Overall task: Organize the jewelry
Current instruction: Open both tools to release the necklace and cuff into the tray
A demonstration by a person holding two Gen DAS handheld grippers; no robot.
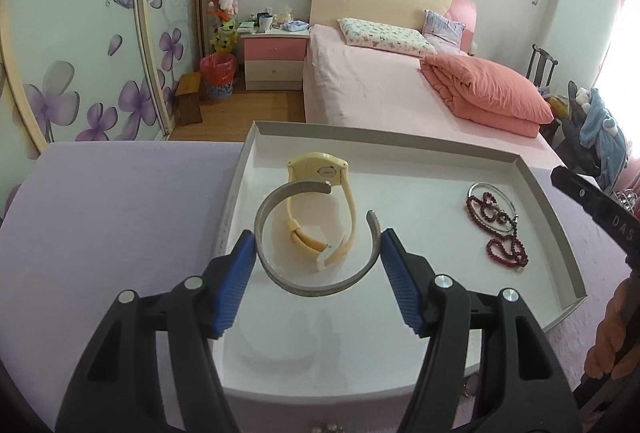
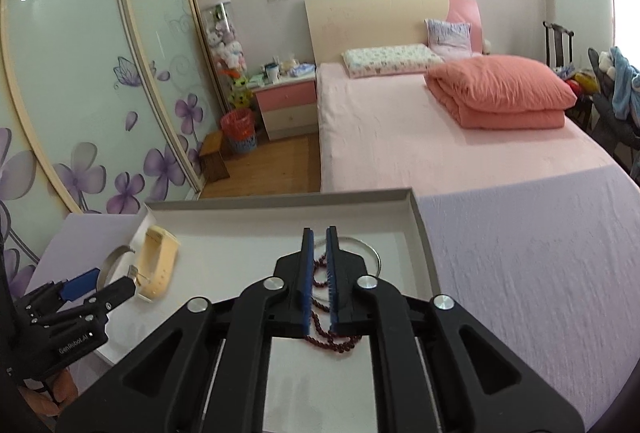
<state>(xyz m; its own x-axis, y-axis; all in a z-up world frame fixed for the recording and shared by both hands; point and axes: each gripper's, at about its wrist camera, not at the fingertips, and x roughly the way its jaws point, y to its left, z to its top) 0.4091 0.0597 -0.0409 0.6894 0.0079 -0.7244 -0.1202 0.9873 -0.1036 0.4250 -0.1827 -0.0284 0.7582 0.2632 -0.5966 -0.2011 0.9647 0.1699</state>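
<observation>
A white shallow tray [image 1: 400,145] lies on a lilac-covered table. My left gripper [image 1: 318,249] is shut on a grey open cuff bracelet [image 1: 316,287], its blue pads against the cuff's two sides, and holds it above the tray floor. A cream watch [image 1: 320,169] lies just beyond the cuff. A dark red bead necklace [image 1: 506,233] and a thin silver bangle [image 1: 492,187] lie at the tray's right. My right gripper [image 2: 319,237] hovers over the beads [image 2: 324,333] with its jaws nearly closed and nothing between them. The cuff [image 2: 116,261] and the watch [image 2: 158,261] also show in the right wrist view.
The tray has low walls [image 2: 420,229] all round. The lilac tablecloth [image 1: 120,213] spreads to the tray's left and right. A pink bed [image 1: 400,85] stands behind the table. Small metal items [image 1: 472,385] lie by the tray's near right corner.
</observation>
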